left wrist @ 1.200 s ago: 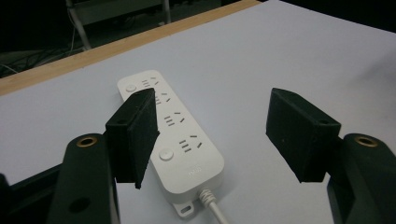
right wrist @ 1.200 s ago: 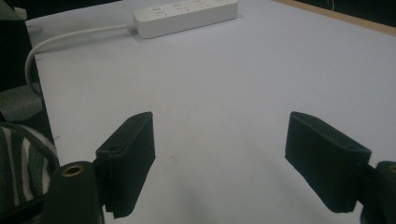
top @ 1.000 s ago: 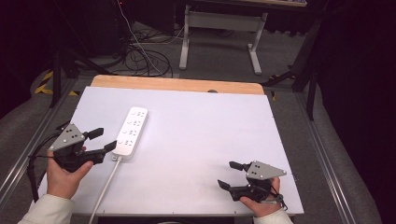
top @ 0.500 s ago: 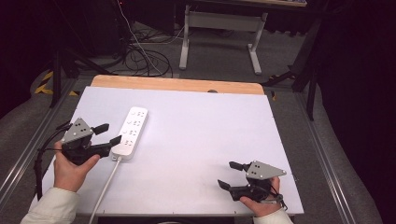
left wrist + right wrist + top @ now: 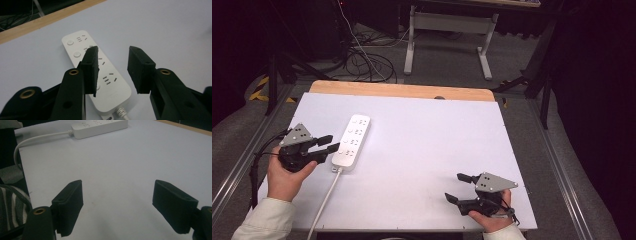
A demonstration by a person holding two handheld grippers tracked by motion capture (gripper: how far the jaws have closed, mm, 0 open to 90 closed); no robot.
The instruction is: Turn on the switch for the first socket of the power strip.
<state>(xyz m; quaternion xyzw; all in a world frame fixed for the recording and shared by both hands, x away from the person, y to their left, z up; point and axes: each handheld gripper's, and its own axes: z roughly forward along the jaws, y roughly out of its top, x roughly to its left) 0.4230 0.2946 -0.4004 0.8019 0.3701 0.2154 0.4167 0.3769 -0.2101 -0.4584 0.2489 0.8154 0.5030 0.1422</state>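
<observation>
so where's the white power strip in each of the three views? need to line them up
High view: power strip lies left of centre on the white table, just ahead of the left hand-held gripper.
Left gripper view: centre frame, running from upper left to bottom, partly behind the jaws.
Right gripper view: top edge, left of centre.
Shared landmark: its white cord, leaving the near end.

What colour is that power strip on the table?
White, the power strip; clearest in the left gripper view.

The tabletop (image 5: pixel 422 150) looks smooth and matt white, edged at 12 o'clock with pale wood. The power strip (image 5: pixel 351 140) is smooth white plastic, faintly glossy.
</observation>
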